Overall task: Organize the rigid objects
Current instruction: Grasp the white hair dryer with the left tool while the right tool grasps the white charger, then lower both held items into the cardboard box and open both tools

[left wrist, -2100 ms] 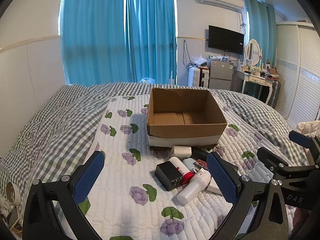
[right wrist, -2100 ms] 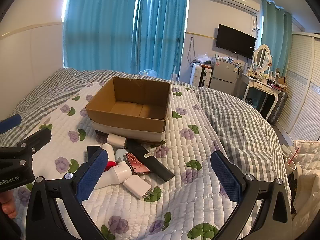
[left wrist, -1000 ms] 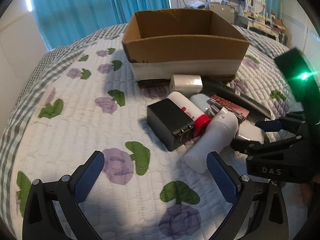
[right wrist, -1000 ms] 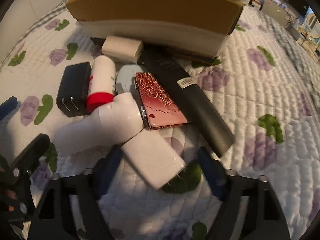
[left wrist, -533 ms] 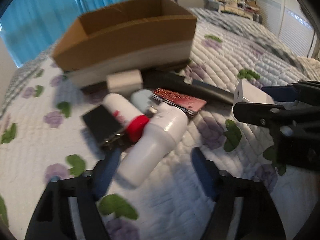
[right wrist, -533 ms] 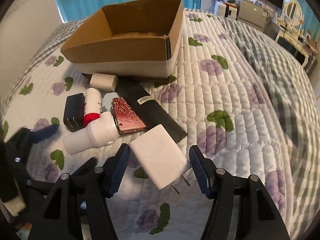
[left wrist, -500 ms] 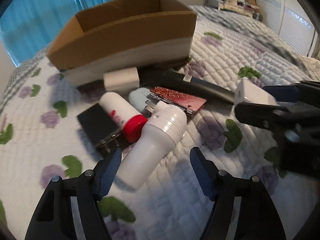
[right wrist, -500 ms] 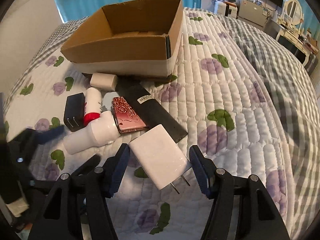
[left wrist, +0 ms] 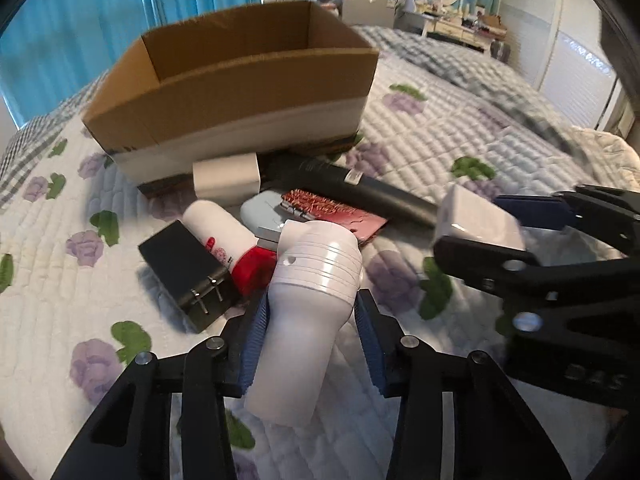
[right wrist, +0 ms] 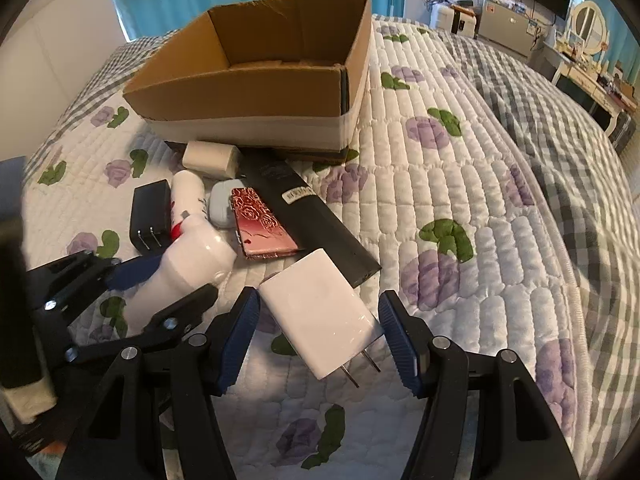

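Two grippers each hold something above the quilt (right wrist: 460, 184). The left gripper (left wrist: 310, 326) is clamped on the white bottle (left wrist: 308, 312), its blue pads (left wrist: 253, 338) pressed to both sides of the body. The right gripper (right wrist: 320, 330) is closed on the white charger (right wrist: 324, 312), prongs pointing back toward the camera.

Only the right wrist view looks down into the cardboard box (right wrist: 256, 84), showing a bare floor; the left wrist view sees just its near wall and rim. The left view alone shows the charger edge-on, pinched between the right gripper's fingers, with the bottle's ribbed cap near the lens.

The other items lie on the quilt in front of the box's near wall: a small white block (right wrist: 210, 158) touching the box base, a long black case (right wrist: 312, 220) angled toward the quilt's right side, a rose-patterned pink case (right wrist: 262, 222) against it, a pale blue object (right wrist: 222, 204), a red-capped white tube (left wrist: 228, 240) and a black charger (right wrist: 150, 216) at the left end of the cluster.
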Available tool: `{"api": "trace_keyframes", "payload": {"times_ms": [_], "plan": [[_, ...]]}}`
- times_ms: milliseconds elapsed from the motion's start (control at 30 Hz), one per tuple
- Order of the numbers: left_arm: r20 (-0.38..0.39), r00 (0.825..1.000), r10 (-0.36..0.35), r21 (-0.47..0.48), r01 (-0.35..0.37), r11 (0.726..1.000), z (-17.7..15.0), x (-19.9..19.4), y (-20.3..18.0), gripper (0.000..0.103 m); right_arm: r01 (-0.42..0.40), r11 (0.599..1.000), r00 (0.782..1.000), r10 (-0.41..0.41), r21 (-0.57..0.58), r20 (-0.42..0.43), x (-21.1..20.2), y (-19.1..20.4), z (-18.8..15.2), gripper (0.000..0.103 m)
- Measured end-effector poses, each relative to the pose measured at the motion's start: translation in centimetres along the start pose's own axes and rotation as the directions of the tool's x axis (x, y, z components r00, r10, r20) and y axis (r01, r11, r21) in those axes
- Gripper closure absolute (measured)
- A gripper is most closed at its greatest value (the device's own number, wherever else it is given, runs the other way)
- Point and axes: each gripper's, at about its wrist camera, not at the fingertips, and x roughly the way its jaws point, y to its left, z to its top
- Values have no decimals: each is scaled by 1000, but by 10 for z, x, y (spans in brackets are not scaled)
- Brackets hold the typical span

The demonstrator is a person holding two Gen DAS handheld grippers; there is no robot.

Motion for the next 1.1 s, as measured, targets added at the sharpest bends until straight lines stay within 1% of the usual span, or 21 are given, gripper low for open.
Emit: {"api": "trace_keyframes", "payload": {"times_ms": [100, 200, 300, 433, 533, 667, 800, 900, 1000, 1100], "plan": [[27, 1000, 5, -5, -5, 1000, 0, -15, -1, 59, 9, 1000, 1000, -9, -14, 24, -9, 6, 0, 42], [64, 998, 4, -23, -2, 1000, 7, -33, 7, 59, 26, 999, 998, -25, -21, 56, -24, 11, 3, 42], [99, 995, 24, -43, -20, 999, 16, -49, 14, 59, 38, 999, 995, -35, -27, 92, -44, 14, 11, 42], [144, 989, 38, -73, -27, 997, 42, -73, 32, 59, 66, 996, 986, -57, -53, 156, -78, 22, 31, 42], [199, 976, 87, -84, -71, 994, 71, -94, 50, 59, 78, 994, 976, -60, -80, 210, -102, 29, 53, 42], [245, 961, 124, -105, -101, 989, 106, -107, 73, 59, 95, 989, 961, -61, -113, 271, -122, 39, 92, 42], [252, 954, 165, -120, -139, 983, 141, -97, 92, 59, 68, 991, 951, -30, -115, 308, -121, 41, 137, 42], [237, 956, 175, -137, -146, 980, 167, -75, 106, 59, 56, 993, 950, -20, -108, 312, -105, 36, 171, 42], [209, 962, 176, -142, -148, 979, 192, -38, 116, 59, 49, 995, 951, -19, -92, 310, -79, 28, 201, 42], [182, 966, 185, -127, -163, 978, 202, -6, 113, 59, 46, 996, 954, -20, -79, 300, -48, 20, 224, 42]]}}
